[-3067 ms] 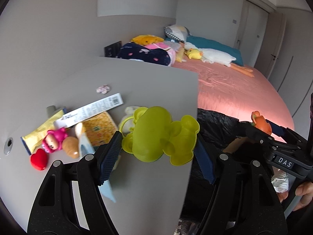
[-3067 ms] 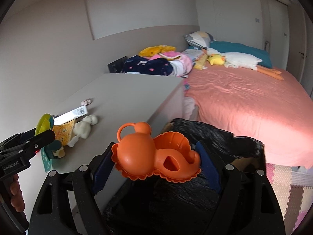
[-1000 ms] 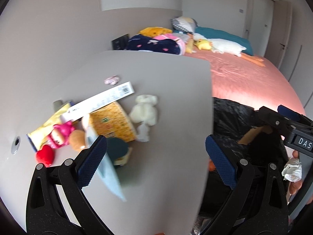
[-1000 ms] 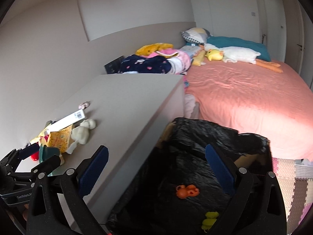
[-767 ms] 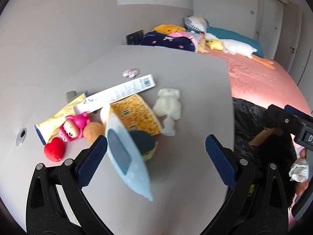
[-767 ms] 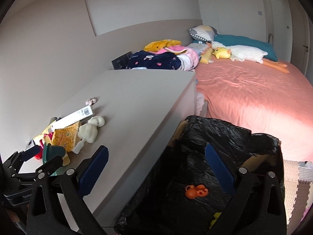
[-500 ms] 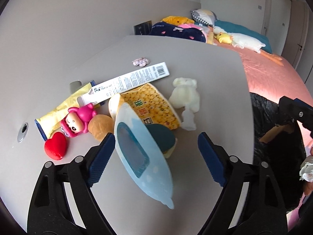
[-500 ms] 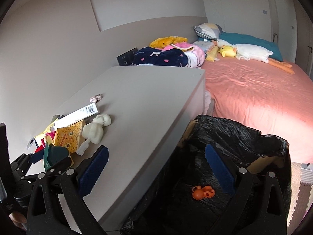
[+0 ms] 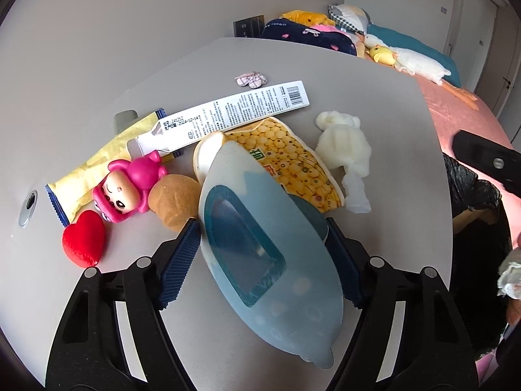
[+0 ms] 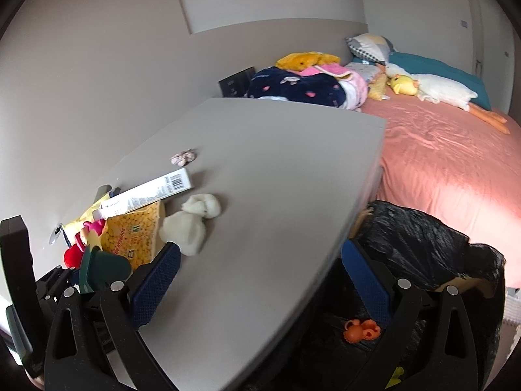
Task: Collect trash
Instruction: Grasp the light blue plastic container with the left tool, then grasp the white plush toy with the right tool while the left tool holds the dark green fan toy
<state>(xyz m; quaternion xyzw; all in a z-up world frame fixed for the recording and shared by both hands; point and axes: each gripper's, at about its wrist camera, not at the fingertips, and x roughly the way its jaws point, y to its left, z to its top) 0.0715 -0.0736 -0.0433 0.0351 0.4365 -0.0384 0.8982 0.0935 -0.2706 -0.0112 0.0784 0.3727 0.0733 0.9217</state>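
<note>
Both blue pads of my left gripper [image 9: 262,260] flank the pale blue pouch [image 9: 270,244], and the jaws have just been closing on it; the pads sit at its sides, but I cannot tell if they press it yet. This pouch lies tilted on the grey table [image 9: 374,104], its wide end toward me, over a dark green piece [image 10: 101,268] and the edge of the yellow snack bag [image 9: 293,159]. At ten o'clock from the pouch sit a brown ball [image 9: 174,200], a pink doll [image 9: 130,189] and a red heart [image 9: 84,241]. A white box [image 9: 228,114] lies at twelve o'clock, with a yellow wrapper [image 9: 97,166] beneath its left end. At one o'clock is a white plush [image 9: 345,150]. My right gripper [image 10: 260,283] hangs wide apart and empty over the table's near edge. At four o'clock from it the black bag [image 10: 423,244] gapes beside the table, with an orange toy [image 10: 361,329] at its bottom. Beyond lies the pink bed [image 10: 456,163].
</note>
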